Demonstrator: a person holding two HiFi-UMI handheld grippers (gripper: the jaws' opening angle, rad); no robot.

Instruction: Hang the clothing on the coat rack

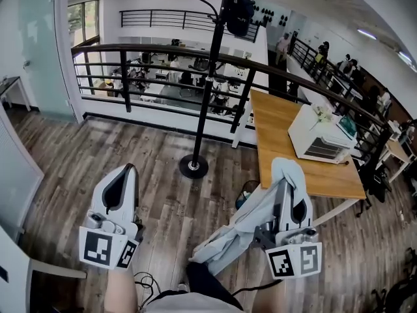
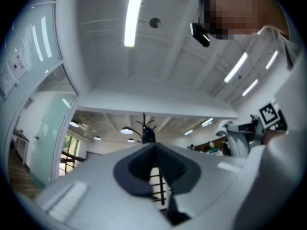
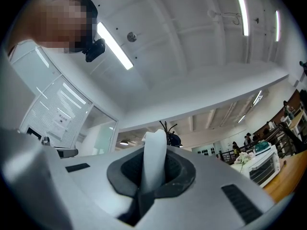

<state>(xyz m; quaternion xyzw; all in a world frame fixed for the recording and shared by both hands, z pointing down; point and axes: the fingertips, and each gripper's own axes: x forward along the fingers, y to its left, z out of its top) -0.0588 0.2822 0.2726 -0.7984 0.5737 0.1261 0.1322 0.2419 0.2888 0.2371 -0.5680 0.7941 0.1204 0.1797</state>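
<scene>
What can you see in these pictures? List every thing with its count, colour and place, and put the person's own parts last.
Coat rack: one, black, standing on the floor just in front of the railing.
Dark item: one, hanging near the rack's top; too small to identify.
Clothing: one, pale blue-grey, draped from the right gripper.
Table: one, light wood, at right.
Appliance: one, white, on the table.
Railing: one, dark, behind the rack.
Left gripper: one, white, lower left, jaws together, empty.
Right gripper: one, white, lower right, jaws shut on the clothing.
</scene>
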